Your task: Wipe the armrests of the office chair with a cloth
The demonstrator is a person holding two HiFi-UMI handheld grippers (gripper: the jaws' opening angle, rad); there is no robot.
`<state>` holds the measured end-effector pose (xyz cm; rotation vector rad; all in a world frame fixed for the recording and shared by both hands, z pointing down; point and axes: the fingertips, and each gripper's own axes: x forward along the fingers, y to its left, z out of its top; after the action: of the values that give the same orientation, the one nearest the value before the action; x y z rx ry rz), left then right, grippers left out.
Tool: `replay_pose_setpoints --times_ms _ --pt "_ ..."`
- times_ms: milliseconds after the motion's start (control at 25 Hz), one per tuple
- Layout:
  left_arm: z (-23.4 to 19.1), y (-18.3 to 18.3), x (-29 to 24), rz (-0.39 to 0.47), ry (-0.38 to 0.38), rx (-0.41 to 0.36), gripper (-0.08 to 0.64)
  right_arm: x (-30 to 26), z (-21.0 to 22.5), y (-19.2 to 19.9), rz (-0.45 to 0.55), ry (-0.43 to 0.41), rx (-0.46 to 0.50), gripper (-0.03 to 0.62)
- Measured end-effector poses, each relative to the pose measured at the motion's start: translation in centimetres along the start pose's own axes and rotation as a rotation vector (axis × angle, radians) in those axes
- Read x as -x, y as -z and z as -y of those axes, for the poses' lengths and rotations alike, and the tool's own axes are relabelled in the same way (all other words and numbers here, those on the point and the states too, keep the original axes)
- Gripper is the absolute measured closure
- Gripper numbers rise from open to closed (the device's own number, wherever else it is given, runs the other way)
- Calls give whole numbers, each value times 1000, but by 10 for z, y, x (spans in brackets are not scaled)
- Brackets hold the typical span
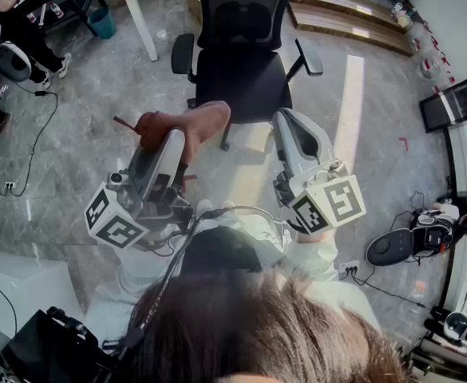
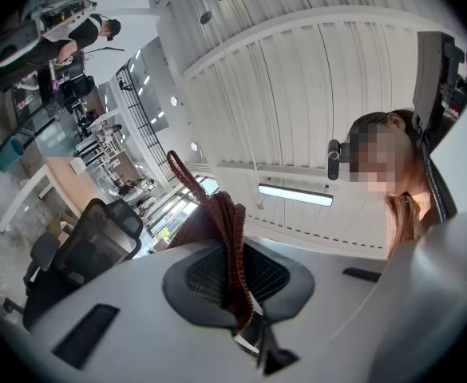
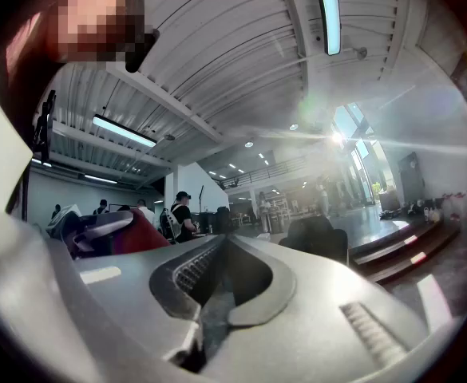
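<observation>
Wiping looks unstarted: left gripper [image 1: 168, 146] jaws are clamped on the reddish-brown cloth [image 1: 187, 123], at 7 o'clock of the office chair [image 1: 241, 78]; both armrests [image 1: 183, 54] lie well apart from it; right gripper [image 1: 287, 126], at 5 o'clock, has its jaws together on nothing.

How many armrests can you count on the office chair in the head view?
2. One armrest is on the picture-left side of the office chair; the other armrest is on its picture-right side. Neither is hidden.
</observation>
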<state>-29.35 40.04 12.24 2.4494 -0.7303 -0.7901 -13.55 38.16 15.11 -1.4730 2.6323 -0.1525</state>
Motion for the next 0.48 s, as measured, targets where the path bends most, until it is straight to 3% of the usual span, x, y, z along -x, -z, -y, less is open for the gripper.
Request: replay_pose_setpoints --times_ms 480 --pt "-10 -3 -17 1 -35 -14 537 -13 16 -8 12 3 -4 591"
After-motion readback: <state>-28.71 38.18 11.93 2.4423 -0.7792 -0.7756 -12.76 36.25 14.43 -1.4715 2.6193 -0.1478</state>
